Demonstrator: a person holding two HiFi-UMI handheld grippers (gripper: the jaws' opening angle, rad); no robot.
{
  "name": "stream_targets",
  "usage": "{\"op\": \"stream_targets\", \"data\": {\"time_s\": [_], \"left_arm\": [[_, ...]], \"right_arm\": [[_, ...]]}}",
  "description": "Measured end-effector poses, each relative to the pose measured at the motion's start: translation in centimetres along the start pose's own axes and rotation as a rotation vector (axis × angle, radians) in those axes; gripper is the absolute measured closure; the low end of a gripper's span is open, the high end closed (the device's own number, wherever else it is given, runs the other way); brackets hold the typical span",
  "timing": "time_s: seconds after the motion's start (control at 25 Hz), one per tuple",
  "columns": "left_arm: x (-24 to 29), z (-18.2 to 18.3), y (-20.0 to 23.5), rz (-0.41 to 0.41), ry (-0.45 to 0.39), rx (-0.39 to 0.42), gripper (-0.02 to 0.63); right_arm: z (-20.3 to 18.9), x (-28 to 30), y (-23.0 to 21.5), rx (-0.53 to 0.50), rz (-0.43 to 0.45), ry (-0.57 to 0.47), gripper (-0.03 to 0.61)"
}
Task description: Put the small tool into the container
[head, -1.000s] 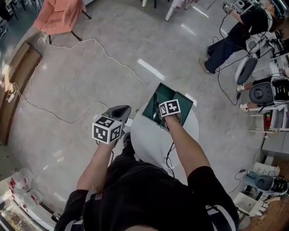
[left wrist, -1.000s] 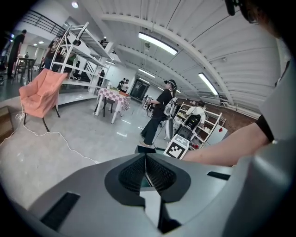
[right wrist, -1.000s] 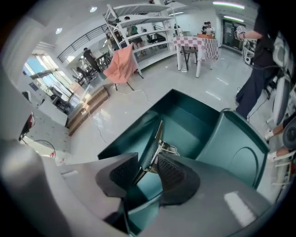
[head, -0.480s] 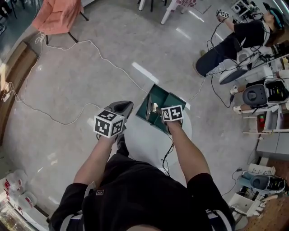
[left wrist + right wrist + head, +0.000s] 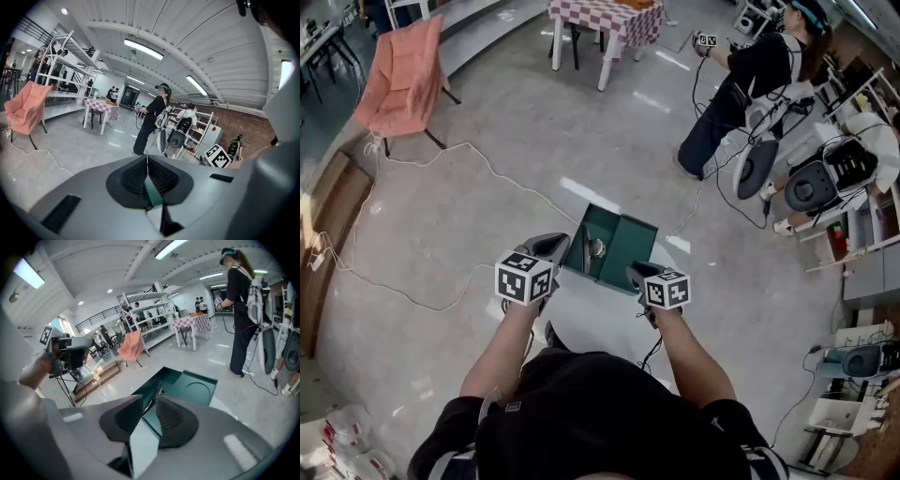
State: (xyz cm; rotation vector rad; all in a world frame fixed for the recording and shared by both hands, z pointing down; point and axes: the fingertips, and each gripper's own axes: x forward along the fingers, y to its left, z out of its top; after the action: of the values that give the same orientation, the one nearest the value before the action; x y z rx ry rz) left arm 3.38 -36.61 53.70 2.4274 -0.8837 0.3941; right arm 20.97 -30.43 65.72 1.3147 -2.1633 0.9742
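Small silvery metal tool [image 5: 597, 247] lies inside the open dark green plastic container [image 5: 628, 242] on the round white bench [image 5: 600, 314]. Right gripper [image 5: 150, 398]: fingers partly apart, just been closing, empty. Left gripper [image 5: 147, 160]: fingers together, empty.

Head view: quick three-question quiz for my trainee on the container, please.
1. True or false: the container lies open.
2. The container sits on: a) the floor, b) the white table, c) a chair.
3. What lies inside the container?
Key: 1. True. 2. b. 3. A small shiny item.
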Motion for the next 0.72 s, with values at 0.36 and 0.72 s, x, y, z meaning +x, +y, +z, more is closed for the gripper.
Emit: {"op": "stream_targets", "data": {"time_s": [0.36, 0.72], "left_arm": [[1.6, 2.0, -3.6, -0.003, -0.003, 0.065, 0.601], [0.7, 3.7, -5.6, 0.014, -0.029, 0.086, 0.601]], "right_arm": [[0.6, -6.0, -0.1, -0.052, -0.003, -0.118, 0.494], [5.8, -12.5, -1.8, -0.021, -0.036, -0.381, 0.492]]}}
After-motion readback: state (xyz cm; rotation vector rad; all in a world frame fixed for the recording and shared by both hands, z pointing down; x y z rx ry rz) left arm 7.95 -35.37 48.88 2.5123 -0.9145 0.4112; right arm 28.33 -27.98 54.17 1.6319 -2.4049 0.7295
